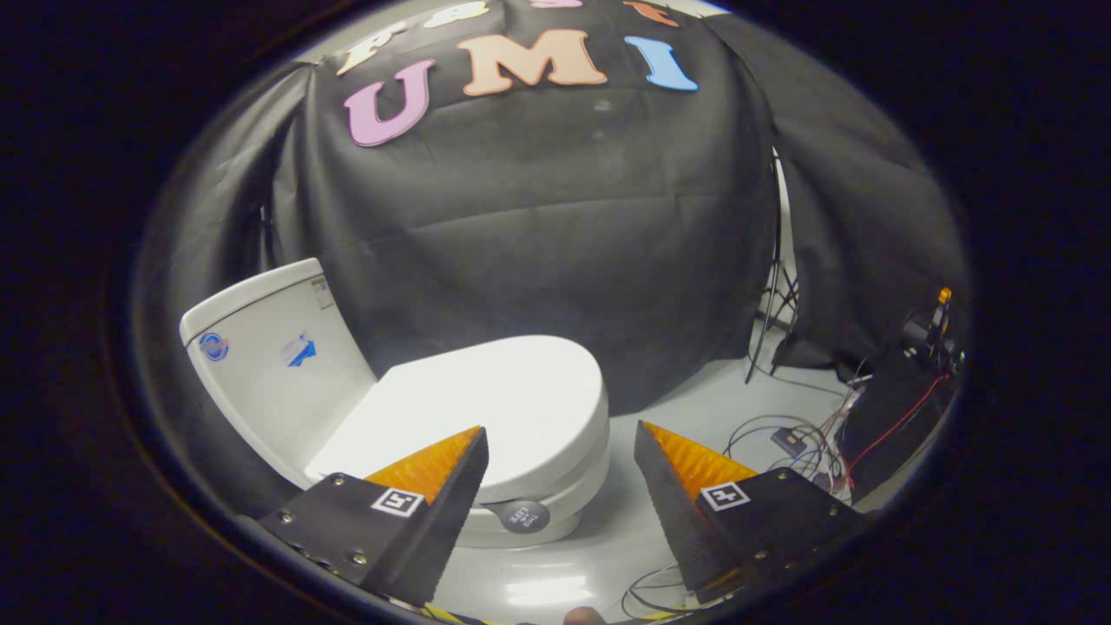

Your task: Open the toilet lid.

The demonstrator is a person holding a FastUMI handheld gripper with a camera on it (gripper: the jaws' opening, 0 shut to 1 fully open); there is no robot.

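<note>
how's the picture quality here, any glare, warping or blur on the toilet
In the gripper view, fisheye warping bows the white ceramic toilet tank and the booth wall; the closed white plastic toilet lid is evenly lit and sharp; a bright glare patch sits on the glossy pale floor between the fingers of the open gripper; the tangled cables look softer.

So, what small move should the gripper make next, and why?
Probably ease the hand-held gripper forward and down toward the front edge of the lid. The lid lies flat and closed on the toilet, and the open fingers are apart from it, gripping nothing.
</note>
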